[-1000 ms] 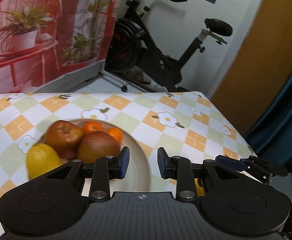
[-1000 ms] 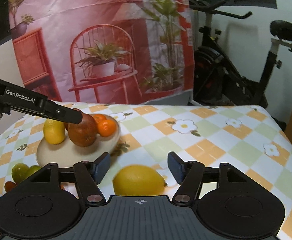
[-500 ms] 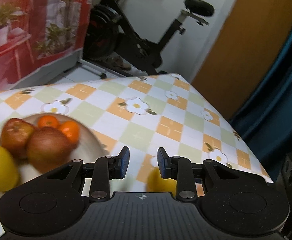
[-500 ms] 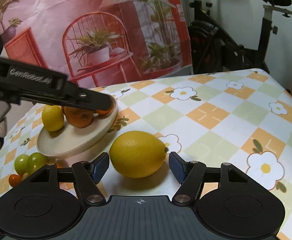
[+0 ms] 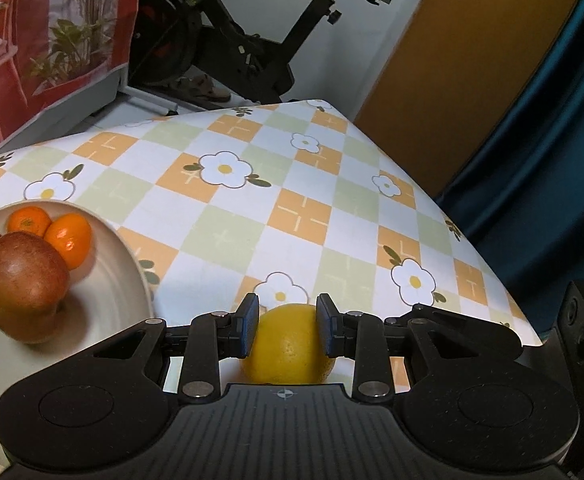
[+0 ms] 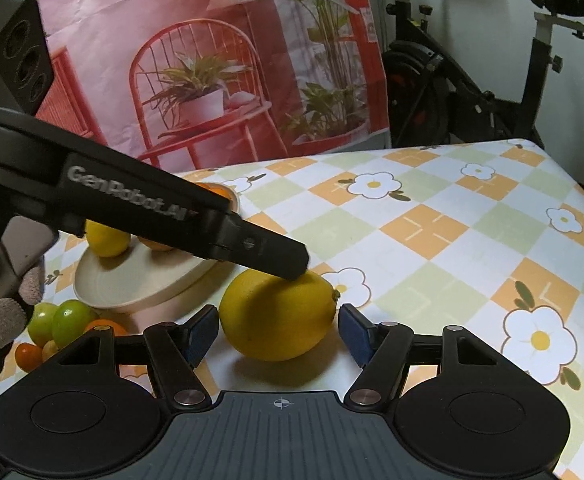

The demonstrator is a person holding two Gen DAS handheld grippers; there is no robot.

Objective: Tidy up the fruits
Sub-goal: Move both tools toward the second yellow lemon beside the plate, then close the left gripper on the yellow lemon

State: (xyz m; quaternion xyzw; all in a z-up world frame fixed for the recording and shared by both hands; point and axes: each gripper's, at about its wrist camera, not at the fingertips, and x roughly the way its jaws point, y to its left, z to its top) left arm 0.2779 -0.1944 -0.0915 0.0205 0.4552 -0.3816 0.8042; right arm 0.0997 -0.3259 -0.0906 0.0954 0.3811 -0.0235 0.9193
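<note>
Item, lower centre of the right wrist view: right gripper (image 6: pixel 279 330), jaws apart, one blue pad at each end of the lemon (image 6: pixel 278 314); a sliver of gap shows on both sides, so not clamped. Item, same fruit in the left wrist view: lemon at lower centre, resting on the checked tablecloth (image 5: pixel 252 184), seen between the pads of the left gripper (image 5: pixel 288 326). The right wrist view shows that gripper's dark finger coming down from the upper left with its tip on the lemon's top; whether its narrow-set pads press the skin cannot be told. Item, left of the lemon: cream plate (image 6: pixel 132 296), holding a second lemon, an apple (image 5: pixel 22 286) and two small oranges (image 5: pixel 68 238). Item, lower left corner of the right wrist view: loose green fruits (image 6: pixel 62 320) and small orange ones on the cloth, beside the plate. Handling note, as judgement: the lemon appears bound for the plate. One gripper should take it, closing squarely across the widest part; the rind is smooth and the shape tapers, so an off-centre squeeze may squirt it sideways. Set it on the plate's bare near side, clear of the apple. Far ground: exercise bike (image 6: pixel 491 60).
</note>
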